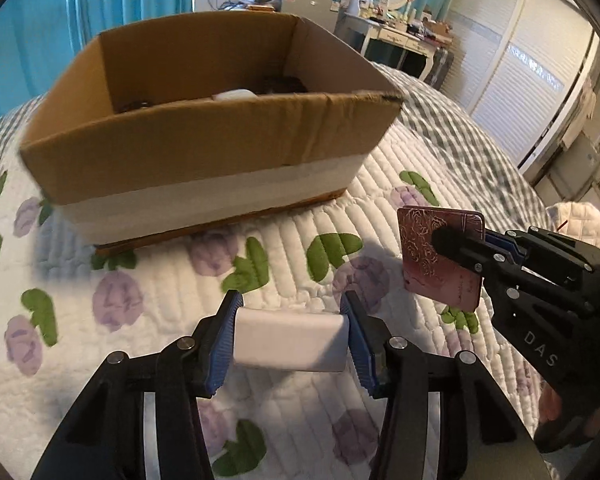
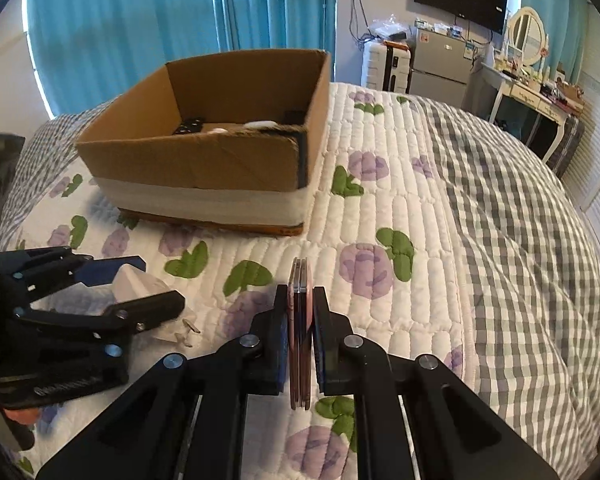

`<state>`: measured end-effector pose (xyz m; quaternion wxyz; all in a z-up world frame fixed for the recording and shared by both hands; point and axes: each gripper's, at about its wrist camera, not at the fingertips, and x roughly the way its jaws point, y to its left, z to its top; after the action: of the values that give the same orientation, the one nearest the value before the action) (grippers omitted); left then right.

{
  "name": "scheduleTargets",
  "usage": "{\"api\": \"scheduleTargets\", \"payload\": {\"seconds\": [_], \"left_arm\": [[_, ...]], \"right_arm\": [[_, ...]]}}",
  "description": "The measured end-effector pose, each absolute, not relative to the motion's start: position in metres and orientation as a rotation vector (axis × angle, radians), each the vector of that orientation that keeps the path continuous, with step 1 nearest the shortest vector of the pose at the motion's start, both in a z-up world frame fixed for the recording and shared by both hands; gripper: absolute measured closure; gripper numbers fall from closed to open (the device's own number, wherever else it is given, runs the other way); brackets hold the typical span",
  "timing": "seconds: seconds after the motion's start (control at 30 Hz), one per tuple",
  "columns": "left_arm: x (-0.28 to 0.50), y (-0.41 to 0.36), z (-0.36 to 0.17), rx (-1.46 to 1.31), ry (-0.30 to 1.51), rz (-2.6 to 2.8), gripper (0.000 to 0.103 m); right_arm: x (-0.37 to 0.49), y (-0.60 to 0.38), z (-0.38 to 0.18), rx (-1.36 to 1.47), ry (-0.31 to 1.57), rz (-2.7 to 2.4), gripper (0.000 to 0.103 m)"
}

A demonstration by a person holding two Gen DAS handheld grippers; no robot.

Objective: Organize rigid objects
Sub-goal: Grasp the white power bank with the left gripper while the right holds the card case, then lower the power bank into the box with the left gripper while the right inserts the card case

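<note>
A white block (image 1: 290, 338) is clamped between the fingers of the left gripper (image 1: 291, 338) above the quilt (image 1: 172, 280), near the cardboard box (image 1: 204, 152). A pink patterned case (image 1: 440, 256), shown flat in the left view and only edge-on in the right view, is pinched upright by the right gripper (image 2: 300, 332). Prongs on the block are shown only in the right view.

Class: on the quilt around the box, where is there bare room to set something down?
Free: quilt right of the cardboard box, and the strip before it. Crowded: near edge, with left gripper on white block, right gripper on pink card.
</note>
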<state>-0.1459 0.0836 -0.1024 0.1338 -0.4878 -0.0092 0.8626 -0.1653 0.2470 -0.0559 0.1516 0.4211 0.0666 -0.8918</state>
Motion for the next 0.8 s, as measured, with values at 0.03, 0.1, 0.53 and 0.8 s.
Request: {"api": "scheduleTargets", "payload": {"seconds": [0.03,0.1,0.53,0.8], "left_arm": [[-0.143,0.080,-0.101,-1.418,-0.018,2.507,0.052],[-0.136,0.070,-0.098,-1.418,-0.020,2.520,0.052],[-0.132,0.048,0.009,-1.109,-0.012,2.643,0.052],[-0.202,0.042,0.047,-1.019,0.019,2.744,0.052]], "right_arm": [[-0.164,0.244,-0.054,1.206,0.200,-2.562,0.093],[-0.163,0.240,-0.052,1.205,0.200,-2.554,0.093],[-0.154,0.224,-0.009,1.073,0.218,-2.586,0.093],[-0.177,0.219,0.061,0.898,0.215,-2.617,0.093]]}}
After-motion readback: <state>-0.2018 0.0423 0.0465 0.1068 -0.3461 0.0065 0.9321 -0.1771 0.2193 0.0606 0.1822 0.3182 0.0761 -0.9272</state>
